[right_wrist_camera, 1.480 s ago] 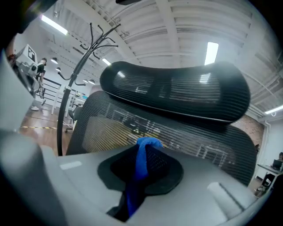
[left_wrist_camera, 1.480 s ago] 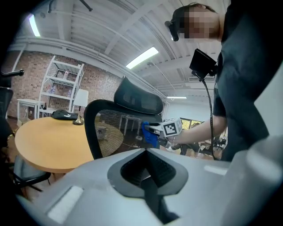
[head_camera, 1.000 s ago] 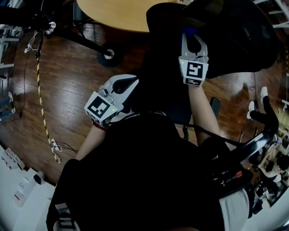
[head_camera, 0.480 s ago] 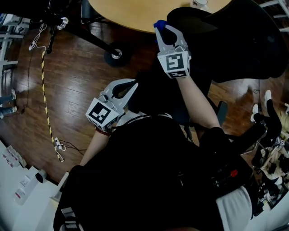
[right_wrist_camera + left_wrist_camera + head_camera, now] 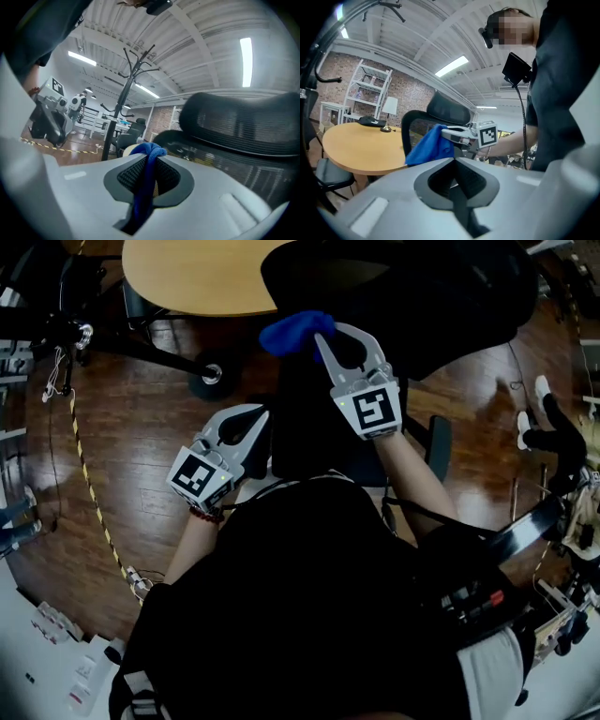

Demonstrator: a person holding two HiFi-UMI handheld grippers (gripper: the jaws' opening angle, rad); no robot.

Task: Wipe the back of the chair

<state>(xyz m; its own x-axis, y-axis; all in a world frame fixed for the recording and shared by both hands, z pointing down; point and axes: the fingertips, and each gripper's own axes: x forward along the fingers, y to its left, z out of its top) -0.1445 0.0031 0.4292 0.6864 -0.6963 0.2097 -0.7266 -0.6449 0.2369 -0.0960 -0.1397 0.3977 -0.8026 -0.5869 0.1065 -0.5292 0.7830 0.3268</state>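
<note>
The black office chair [image 5: 441,306] stands in front of me, its mesh back and headrest [image 5: 243,117] filling the right of the right gripper view. My right gripper [image 5: 337,334] is shut on a blue cloth [image 5: 292,332] and holds it at the left edge of the chair back. That cloth [image 5: 147,171] hangs down between its jaws. My left gripper [image 5: 256,416] is shut with nothing in it, lower and to the left, beside the chair's dark lower part. In the left gripper view the blue cloth [image 5: 431,145] and the right gripper [image 5: 461,136] show before the chair back [image 5: 419,126].
A round wooden table [image 5: 197,277] stands just beyond the chair, with a black chair base and castor [image 5: 211,376] on the wood floor. A yellow-black cable [image 5: 89,484] runs along the floor at left. A coat rack [image 5: 123,93] stands further off. Equipment crowds the right edge.
My right gripper has swung left across the chair back with the blue cloth, which now shows more fully. The left gripper has stayed about where it was.
</note>
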